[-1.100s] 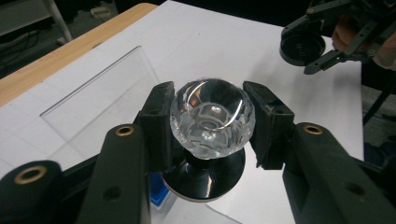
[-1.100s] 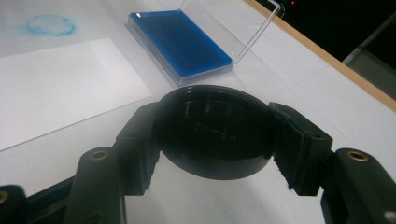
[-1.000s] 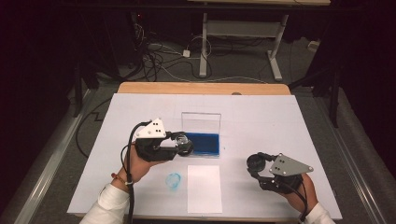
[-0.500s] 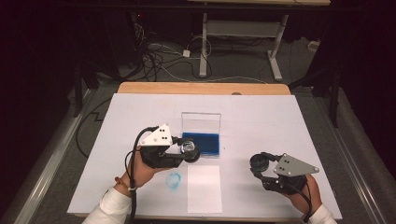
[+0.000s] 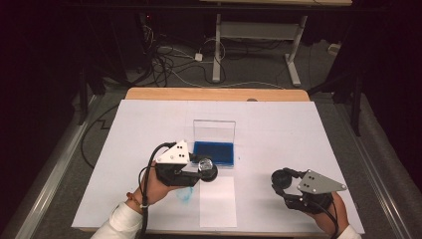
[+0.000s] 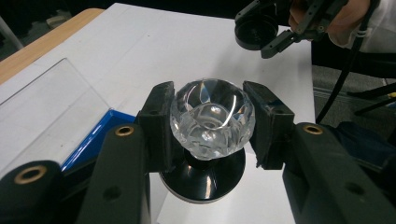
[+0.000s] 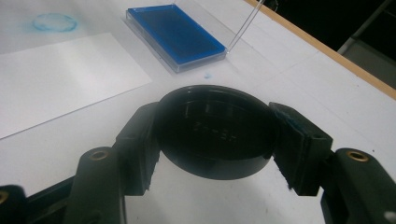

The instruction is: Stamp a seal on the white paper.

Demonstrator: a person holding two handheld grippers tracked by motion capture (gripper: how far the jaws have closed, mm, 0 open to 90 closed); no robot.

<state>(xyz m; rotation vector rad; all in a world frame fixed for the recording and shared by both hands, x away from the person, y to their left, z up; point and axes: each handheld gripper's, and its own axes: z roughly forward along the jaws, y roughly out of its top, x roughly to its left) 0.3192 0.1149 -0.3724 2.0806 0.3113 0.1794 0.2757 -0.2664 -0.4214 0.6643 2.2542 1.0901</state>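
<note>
**— Dark** room, white-topped desk (image 5: 278,124). What's going on at the near edge?

**— Stamping**, I'd say. The left tongs (image 6: 208,116) are clenched on the clear faceted knob of a stamp (image 6: 212,116), its black round base hanging below the jaws, just beside the open blue ink pad (image 5: 214,153) at mid-desk.

**— And** the other hand?

**— Right** tongs (image 7: 215,133) grip a black round cap (image 7: 215,128), probably the stamp's lid, held near the desk's near right corner, well apart from the rest.

**— Next** move?

**— Judging** by the pale blue ring mark (image 5: 185,195) on the desk, ink goes on first. The stamp must come down flat onto the blue pad, then across to the white paper sheet (image 5: 218,201) at the near edge.
</note>
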